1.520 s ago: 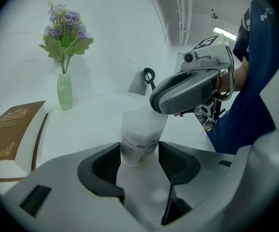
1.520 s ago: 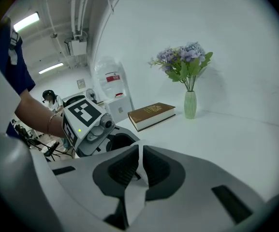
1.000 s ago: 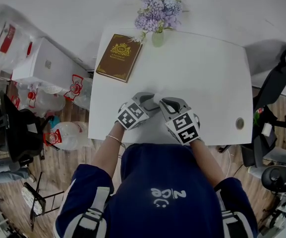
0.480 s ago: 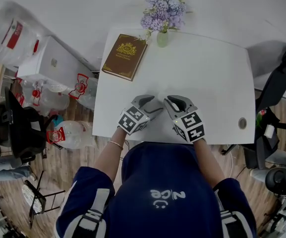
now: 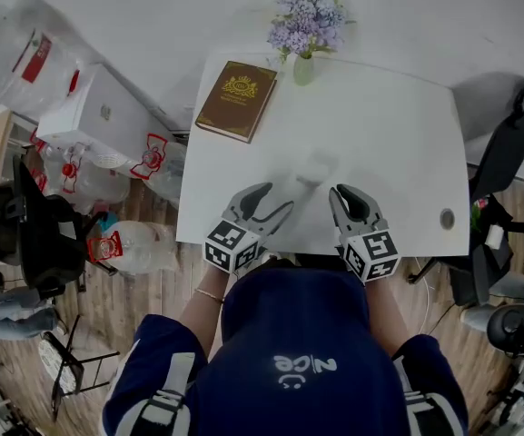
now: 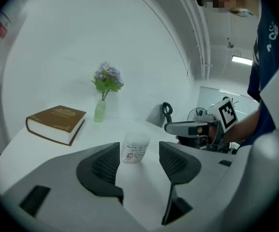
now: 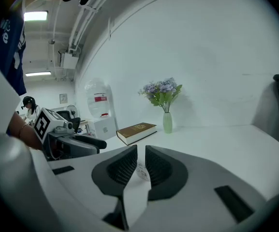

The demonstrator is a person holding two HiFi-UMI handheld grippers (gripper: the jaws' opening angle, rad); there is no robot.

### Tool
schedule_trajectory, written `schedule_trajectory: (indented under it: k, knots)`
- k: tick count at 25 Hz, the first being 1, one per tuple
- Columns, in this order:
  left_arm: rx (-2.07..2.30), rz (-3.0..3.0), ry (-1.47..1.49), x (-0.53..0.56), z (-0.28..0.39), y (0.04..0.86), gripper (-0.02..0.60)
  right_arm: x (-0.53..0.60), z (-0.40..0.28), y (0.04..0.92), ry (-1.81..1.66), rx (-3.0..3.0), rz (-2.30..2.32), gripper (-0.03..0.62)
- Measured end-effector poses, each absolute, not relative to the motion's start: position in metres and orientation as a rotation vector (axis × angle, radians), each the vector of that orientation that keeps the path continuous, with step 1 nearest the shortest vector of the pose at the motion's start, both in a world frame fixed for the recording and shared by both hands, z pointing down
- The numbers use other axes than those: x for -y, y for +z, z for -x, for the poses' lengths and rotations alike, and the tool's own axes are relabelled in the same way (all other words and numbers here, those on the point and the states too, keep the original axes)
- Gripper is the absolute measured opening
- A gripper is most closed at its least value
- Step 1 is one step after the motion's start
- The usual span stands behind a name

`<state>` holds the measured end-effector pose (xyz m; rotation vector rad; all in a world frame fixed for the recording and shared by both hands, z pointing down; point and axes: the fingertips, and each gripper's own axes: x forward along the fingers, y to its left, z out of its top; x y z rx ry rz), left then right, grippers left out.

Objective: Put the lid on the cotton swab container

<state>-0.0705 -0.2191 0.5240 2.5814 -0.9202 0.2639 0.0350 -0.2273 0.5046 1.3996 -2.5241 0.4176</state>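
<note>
On the table (image 5: 398, 153), left gripper (image 5: 276, 198) and right gripper (image 5: 349, 193) released container (image 5: 314, 168).

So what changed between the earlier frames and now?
The left gripper let go of the container, and both it and the right gripper pulled back toward the person, jaws apart. The container now stands alone on the table, lid seemingly on. Book and flower vase stayed put.

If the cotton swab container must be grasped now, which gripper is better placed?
Left, probably. The left gripper has its jaws wide apart, with the container framed between them, just ahead; the right gripper has jaws almost together.
</note>
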Motion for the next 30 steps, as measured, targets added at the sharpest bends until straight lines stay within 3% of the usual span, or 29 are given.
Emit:
schedule_trajectory:
  k: [17,25,30]
  knots:
    - [1.019,-2.634,0.174,0.174,0.098,0.499,0.248,0.177,-0.029,0.508,0.367,2.483,-1.543,0.057]
    - [1.141,-2.641,0.064,0.171,0.105,0.478,0.071,0.172,-0.016,0.498,0.296,2.507,-1.502,0.057]
    - [1.144,-2.647,0.079,0.168,0.107,0.48,0.026,0.171,-0.01,0.497,0.28,2.507,-1.487,0.057]
